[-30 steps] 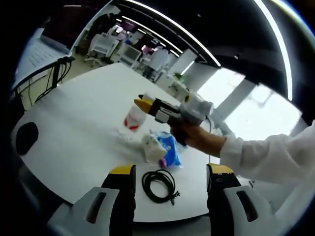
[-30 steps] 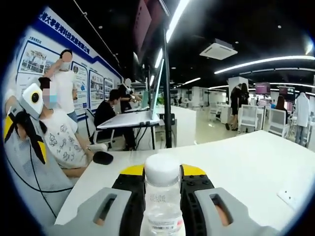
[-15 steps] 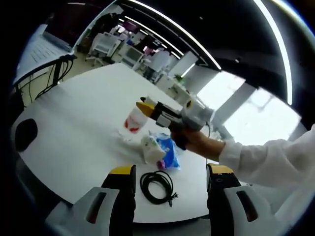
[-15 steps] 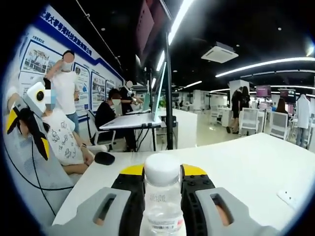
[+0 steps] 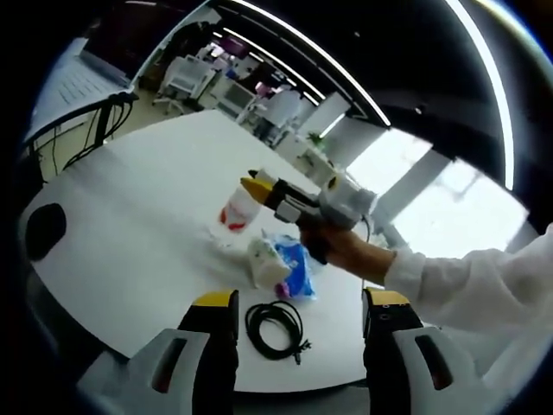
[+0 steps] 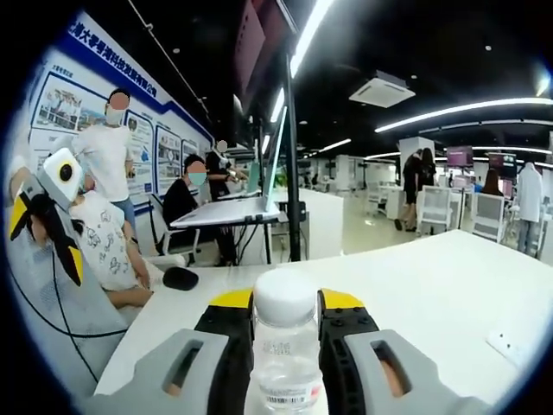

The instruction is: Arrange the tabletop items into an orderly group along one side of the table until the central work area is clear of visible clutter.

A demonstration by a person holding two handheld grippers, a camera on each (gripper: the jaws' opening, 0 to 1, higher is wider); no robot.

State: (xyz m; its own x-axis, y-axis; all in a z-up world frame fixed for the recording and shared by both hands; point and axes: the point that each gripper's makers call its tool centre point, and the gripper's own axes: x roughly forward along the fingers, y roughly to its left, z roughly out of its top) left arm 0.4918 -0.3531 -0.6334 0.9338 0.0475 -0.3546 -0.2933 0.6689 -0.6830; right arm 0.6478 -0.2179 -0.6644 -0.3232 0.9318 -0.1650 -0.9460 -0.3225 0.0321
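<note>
cable: on the table [image 5: 130, 225], coiled [image 5: 277, 326] between the left gripper's [image 5: 294, 322] jaws
packets: a cluster [image 5: 278, 262] at 12 o'clock from the cable
cup: [image 5: 238, 207] at 11 o'clock from the packets
bottle: [image 6: 284, 346] between the right gripper's [image 6: 285, 322] jaws
black object: [image 5: 45, 232] at 9 o'clock, table edge

Long strip lights [image 6: 458, 108] are glowing on the dark ceiling, beside a ceiling air unit [image 6: 384, 88]. Posters [image 6: 60, 104] are covering the left wall, and white desks [image 6: 229, 210] are standing behind. Bright windows [image 5: 449, 207] are shining beyond the white worktop [image 5: 147, 216].
</note>
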